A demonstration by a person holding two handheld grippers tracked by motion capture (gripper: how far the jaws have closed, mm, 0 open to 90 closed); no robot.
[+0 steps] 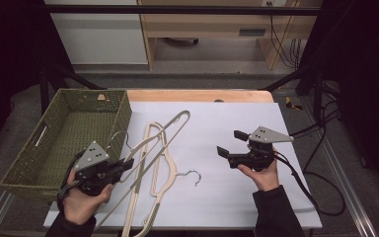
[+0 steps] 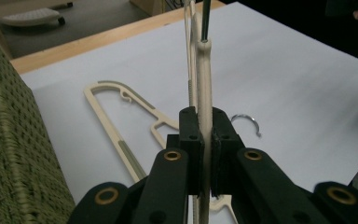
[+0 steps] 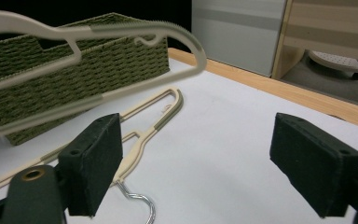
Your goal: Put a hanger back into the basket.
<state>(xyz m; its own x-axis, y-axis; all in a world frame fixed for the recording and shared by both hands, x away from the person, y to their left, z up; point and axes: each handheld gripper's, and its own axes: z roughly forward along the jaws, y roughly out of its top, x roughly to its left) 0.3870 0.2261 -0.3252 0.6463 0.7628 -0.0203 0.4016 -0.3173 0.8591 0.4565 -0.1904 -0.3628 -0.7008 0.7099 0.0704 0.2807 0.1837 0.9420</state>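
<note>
My left gripper (image 1: 128, 163) is shut on the neck of a cream plastic hanger (image 1: 184, 116) and holds it off the white sheet, beside the basket. In the left gripper view the hanger (image 2: 205, 79) stands on edge between the closed pads, its metal hook pointing away. A second cream hanger (image 1: 158, 185) lies flat on the sheet with its metal hook (image 1: 192, 174) toward the right. My right gripper (image 1: 229, 143) hovers over the sheet's right half, open, with nothing between its pads (image 3: 93, 163). From there the lifted hanger (image 3: 121, 32) crosses high and the flat hanger (image 3: 149, 126) lies beyond.
An olive woven basket (image 1: 93, 91) stands at the left edge of the table. The white sheet (image 1: 237, 197) covers most of the tabletop, with a wooden edge (image 1: 197, 95) behind it. Cables (image 1: 321, 148) trail off the right side.
</note>
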